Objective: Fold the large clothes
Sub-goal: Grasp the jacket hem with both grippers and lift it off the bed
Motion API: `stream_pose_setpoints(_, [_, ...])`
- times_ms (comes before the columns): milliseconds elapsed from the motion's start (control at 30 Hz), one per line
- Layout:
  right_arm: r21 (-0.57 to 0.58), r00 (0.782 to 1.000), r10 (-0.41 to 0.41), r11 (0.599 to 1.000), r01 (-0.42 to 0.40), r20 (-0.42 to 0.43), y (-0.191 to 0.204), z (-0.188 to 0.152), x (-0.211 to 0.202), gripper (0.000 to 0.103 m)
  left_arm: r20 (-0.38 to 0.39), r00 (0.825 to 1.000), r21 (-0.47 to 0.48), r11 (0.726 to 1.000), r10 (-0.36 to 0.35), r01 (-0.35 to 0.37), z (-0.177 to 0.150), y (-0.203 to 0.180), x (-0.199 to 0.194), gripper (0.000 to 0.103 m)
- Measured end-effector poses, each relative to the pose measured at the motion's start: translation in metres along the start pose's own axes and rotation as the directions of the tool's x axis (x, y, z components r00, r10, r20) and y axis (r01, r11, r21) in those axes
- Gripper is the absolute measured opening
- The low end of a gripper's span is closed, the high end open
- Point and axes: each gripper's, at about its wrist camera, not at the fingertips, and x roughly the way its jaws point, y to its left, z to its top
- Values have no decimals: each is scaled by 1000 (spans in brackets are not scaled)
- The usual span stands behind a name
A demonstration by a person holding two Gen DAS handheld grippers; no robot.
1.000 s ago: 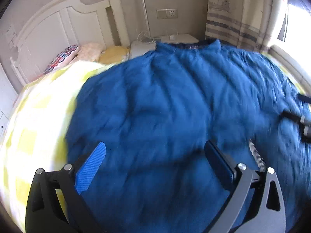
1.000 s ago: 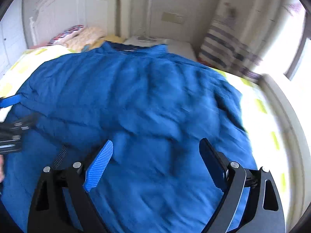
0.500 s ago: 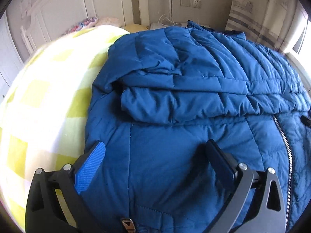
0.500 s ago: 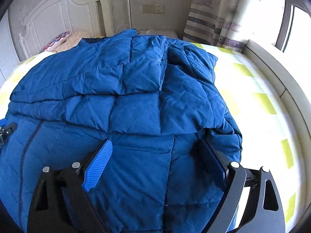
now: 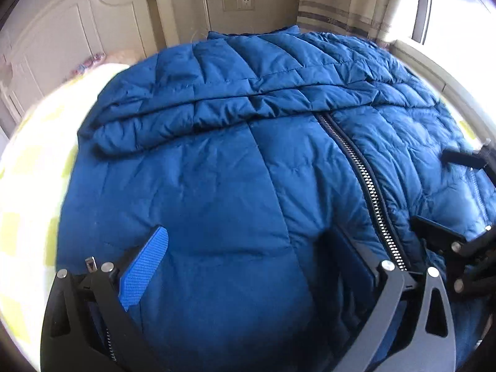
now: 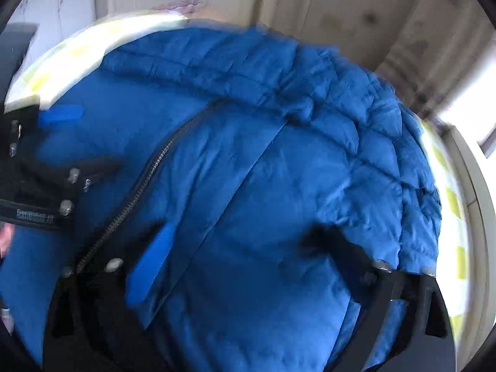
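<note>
Left wrist: both grippers, left gripper (image 5: 248,260) & right gripper (image 6: 241,254), spread wide over blue jacket (image 5: 217,170), right just widened.

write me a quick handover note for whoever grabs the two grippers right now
Left gripper: open, fingers over the blue down jacket, left of the zipper, holding nothing.
Right gripper: jaws have just been opening; open over the jacket, right of the zipper, nothing clamped.
Jacket lies front up on the yellow checked bed cover.
Done: sleeves folded across the upper part.
Left: fold the body, probably from the near hem.
</note>
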Motion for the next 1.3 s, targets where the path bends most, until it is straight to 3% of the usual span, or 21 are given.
stream_pose_setpoints(33, [10, 1000, 7, 1000, -7, -11, -4, 1, 0, 98, -1, 1000, 3, 1000, -1, 1, 0, 3, -1, 101])
stream_pose_setpoints(200, [23, 992, -129, 991, 129, 11, -21, -16, -25, 98, 61, 992, -82, 991, 108, -103, -20, 37, -30, 101])
stream_pose_setpoints(267, [55, 995, -104, 993, 104, -11, -37, -29, -18, 98, 19, 990, -125, 983, 140, -137, -29, 57, -24, 101])
stream_pose_setpoints(333, [133, 999, -39, 990, 38, 5, -51, -38, -16, 98, 8, 999, -209, 977, 51, -48, -33, 85, -22, 101])
stream_pose_setpoints(367, [143, 998, -60, 988, 58, 8, -50, -38, -18, 98, 16, 998, -226, 973, 60, -55, -34, 90, -25, 101])
stream_pose_setpoints(433, [118, 984, -171, 979, 164, 48, -35, -34, -35, 98, 23, 988, -205, 967, 156, -148, -34, 84, -32, 100])
stream_pose_setpoints(467, [100, 983, -161, 983, 152, 88, -27, -34, -43, 98, 49, 987, -190, 972, 153, -141, -35, 78, -38, 100])
stream_pose_setpoints(567, [14, 983, -29, 1000, 27, 182, 6, -35, -71, 98, 109, 993, -113, 993, 39, -27, -44, 47, -62, 101])
stream_pose_setpoints(667, [-111, 992, 58, 993, -45, 115, 43, -48, -62, 98, 104, 994, 39, 999, -19, 15, -57, 7, -65, 101])
stream_pose_setpoints(700, [-139, 998, 30, 990, -22, 62, 51, -58, -48, 98, 70, 998, 105, 994, 10, -18, -64, -8, -53, 101])
stream_pose_setpoints(733, [-108, 997, 40, 994, -33, 70, 48, -67, -40, 98, 85, 996, 119, 992, 37, -47, -80, -11, -52, 101])
stream_pose_setpoints(800, [-40, 993, 80, 996, -77, 91, 40, -73, -38, 98, 103, 994, 94, 995, 23, -32, -82, -9, -52, 101])
stream_pose_setpoints(967, [-79, 996, -3, 997, 10, 92, 34, -88, -64, 97, 95, 995, 46, 999, 12, -16, -96, 9, -73, 101])
stream_pose_setpoints(1033, [-58, 992, -45, 997, 52, 116, 16, -100, -75, 98, 130, 991, 16, 999, 37, -39, -110, 23, -87, 101])
stream_pose_setpoints(1133, [0, 991, -26, 1000, 26, 128, -11, -119, -81, 98, 125, 986, -12, 994, 111, -111, -127, 45, -88, 101])
stream_pose_setpoints(1233, [48, 995, 4, 999, -9, 97, -26, -131, -71, 98, 101, 992, -61, 996, 72, -66, -139, 63, -82, 101])
stream_pose_setpoints(1300, [52, 994, -40, 998, 35, 99, -21, -130, -78, 98, 90, 990, -66, 992, 111, -105, -136, 58, -88, 100])
